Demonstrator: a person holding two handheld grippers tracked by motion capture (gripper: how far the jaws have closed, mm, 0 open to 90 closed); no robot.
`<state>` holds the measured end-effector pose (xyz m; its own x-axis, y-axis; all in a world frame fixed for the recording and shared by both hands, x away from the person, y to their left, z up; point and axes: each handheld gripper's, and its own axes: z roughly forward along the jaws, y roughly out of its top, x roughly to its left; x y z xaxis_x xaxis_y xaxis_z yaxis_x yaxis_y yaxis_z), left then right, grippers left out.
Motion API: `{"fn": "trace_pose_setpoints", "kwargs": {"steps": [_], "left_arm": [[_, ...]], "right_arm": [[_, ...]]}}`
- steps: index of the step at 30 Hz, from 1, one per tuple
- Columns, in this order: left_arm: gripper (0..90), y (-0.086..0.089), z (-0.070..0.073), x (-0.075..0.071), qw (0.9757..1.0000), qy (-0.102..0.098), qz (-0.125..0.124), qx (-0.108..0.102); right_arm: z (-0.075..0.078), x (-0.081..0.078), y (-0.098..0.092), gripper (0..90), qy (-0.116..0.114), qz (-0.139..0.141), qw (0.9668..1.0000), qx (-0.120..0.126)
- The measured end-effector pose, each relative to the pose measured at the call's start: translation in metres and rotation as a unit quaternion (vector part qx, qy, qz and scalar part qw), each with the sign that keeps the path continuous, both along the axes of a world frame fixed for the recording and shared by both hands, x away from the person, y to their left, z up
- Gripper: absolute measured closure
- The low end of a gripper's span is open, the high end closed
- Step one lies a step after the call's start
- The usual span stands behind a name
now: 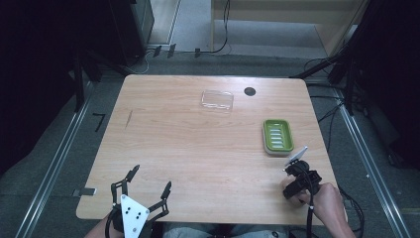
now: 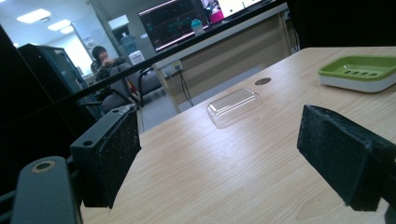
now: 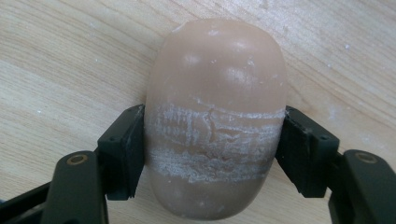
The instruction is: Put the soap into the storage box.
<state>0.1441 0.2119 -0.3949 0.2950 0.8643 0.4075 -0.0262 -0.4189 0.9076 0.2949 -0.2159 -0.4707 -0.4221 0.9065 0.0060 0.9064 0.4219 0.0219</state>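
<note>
We see the right gripper (image 1: 292, 182) near the right front edge of the worktop (image 1: 198, 144), its jaws clenched on a bar of soap (image 3: 215, 116). In the right gripper view the two black pads press against the long sides of the soap, one on each side, at about the middle of its length; a pale, scuffed, whitish band runs across the brownish-pink bar just where the pads meet it. The soap lies flat on the pale wood, its rounded far end pointing away from the camera. In the high view the person's right hand (image 1: 324, 201) wraps the gripper's body, and the gripper's grey plate tilts toward the green soap dish (image 1: 278, 136), which sits just beyond it on the right part of the worktop, apart from the soap. The dish has a green slotted insert in a white base and, in the left gripper view, stands at the far right (image 2: 359, 72). A clear plastic lid (image 1: 217, 100) lies further back, near the middle of the worktop's far edge, with a small dark round hole (image 1: 249, 91) just to its right; the left gripper view shows the same lid (image 2: 233, 106) resting flat on the wood. The left gripper (image 1: 147, 191) hovers at the left front edge of the worktop, its jaws spread wide and released, with nothing between them.
</note>
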Motion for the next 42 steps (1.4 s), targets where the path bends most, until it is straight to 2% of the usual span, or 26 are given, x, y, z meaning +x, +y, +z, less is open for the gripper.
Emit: {"fn": "trace_pose_setpoints", "kwargs": {"steps": [11,18,27,32,42], "left_arm": [[13.8,0.000,0.000,0.000,1.0000,0.000,-0.001,0.001],[13.8,0.000,0.000,0.000,1.0000,0.000,-0.001,0.001],[13.8,-0.001,0.000,0.000,1.0000,0.001,-0.001,0.002],[13.8,-0.001,0.000,0.001,1.0000,0.001,0.000,0.001],[13.8,-0.001,0.000,0.001,1.0000,0.000,0.001,-0.001]], "right_arm": [[0.001,0.000,-0.001,32.6,0.004,0.014,0.9999,-0.002],[0.006,0.000,-0.002,32.7,-0.001,0.015,0.9999,0.000],[0.008,0.001,-0.006,32.7,0.005,0.013,0.9999,-0.007],[0.008,0.004,-0.006,32.7,0.007,0.019,0.9996,-0.022],[0.017,0.012,-0.002,32.7,0.001,0.020,0.9997,-0.013]]}}
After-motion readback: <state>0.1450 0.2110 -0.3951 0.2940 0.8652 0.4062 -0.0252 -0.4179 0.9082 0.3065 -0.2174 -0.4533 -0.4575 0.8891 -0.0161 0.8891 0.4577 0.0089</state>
